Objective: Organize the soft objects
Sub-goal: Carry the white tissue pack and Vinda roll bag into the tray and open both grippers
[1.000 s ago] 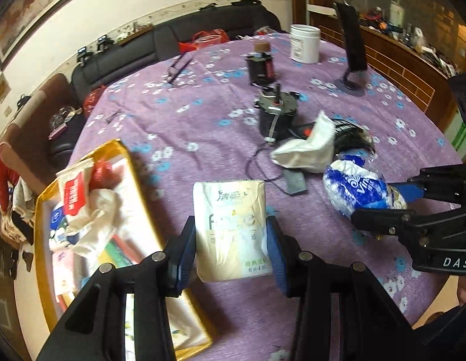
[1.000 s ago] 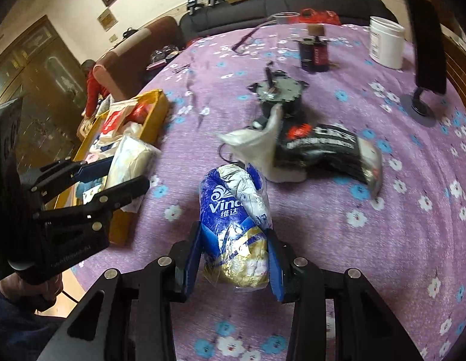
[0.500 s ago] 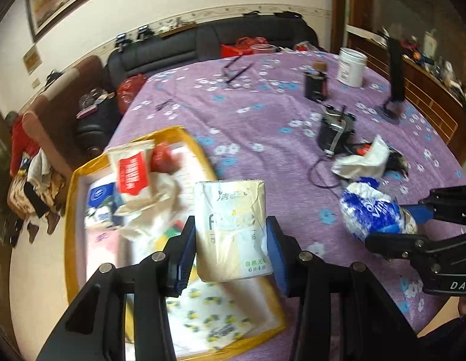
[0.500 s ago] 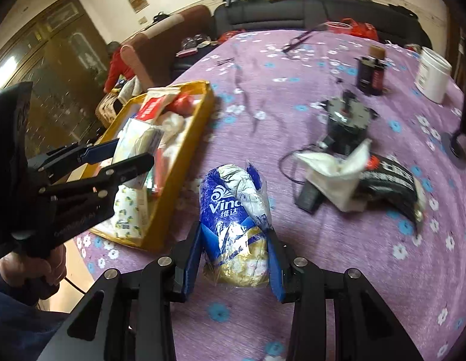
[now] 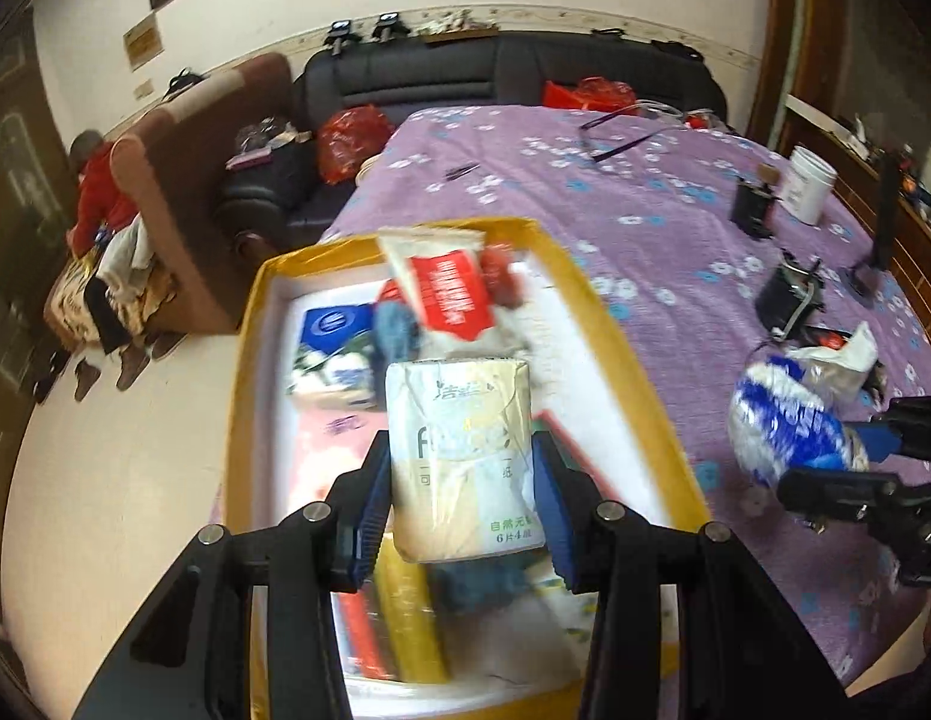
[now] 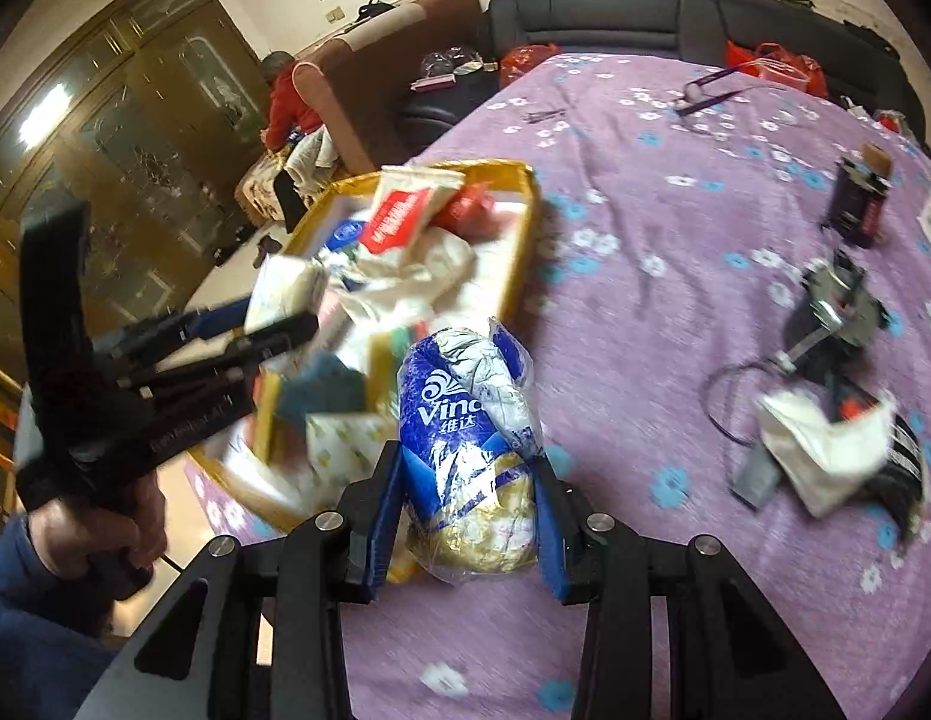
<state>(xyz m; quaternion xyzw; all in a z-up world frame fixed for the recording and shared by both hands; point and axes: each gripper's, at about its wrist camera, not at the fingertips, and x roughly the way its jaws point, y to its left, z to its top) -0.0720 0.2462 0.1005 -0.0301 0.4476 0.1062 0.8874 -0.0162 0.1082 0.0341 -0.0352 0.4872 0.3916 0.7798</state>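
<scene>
Motion blur is smearing much of the yellow box [image 5: 609, 324] and its contents, so most packets inside are staying hard to identify; a red-and-white packet [image 5: 444, 288] at the box's 12 o'clock end is reading clearly, and a blue-labelled pack [image 5: 336, 330] is lying at about 10 o'clock. The box's near end is being cut off behind the left gripper [image 5: 462, 501], which is squeezing a cream tissue pack [image 5: 459, 456] between its 2 blue pads and holding it above the box interior (print on the pack is only partly legible). The right gripper [image 6: 468, 519] is clamping a blue-and-white Vinda tissue bag [image 6: 468, 438], holding it over the purple tablecloth [image 6: 645, 192] just beside the box's 3 o'clock wall. At 3 o'clock from the bag, a crumpled white bag [image 6: 825, 450] is lying partly over a dark item that is too blurred to make out. Bare cloth is stretching toward 12 o'clock, up to a black sofa [image 6: 615, 24].
</scene>
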